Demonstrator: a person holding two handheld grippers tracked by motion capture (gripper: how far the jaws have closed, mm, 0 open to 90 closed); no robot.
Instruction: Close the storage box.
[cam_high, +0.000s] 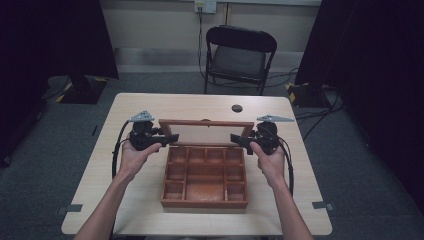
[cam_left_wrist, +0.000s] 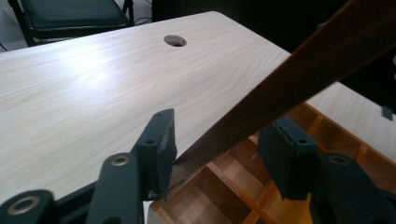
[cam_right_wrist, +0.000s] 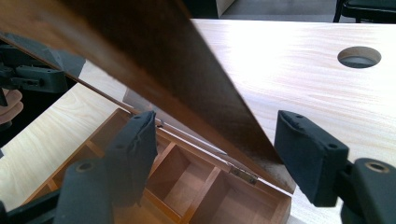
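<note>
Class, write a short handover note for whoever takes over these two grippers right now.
Left gripper: jaws open, the lid's side rail between them, one pad close against it.
Right gripper: jaws open, astride the lid's other rail, not pressing.
Wooden box: mid-table, compartments look empty.
Done: lid raised, standing about upright on its hinges.
Left: probably draw both grippers clear, watching that the lid stays up.

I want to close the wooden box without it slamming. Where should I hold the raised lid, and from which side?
Grip the lid by its two side rails, one gripper from each side: the rails are narrow enough to fit between the jaws. The left gripper and right gripper already straddle them, jaws open.
</note>
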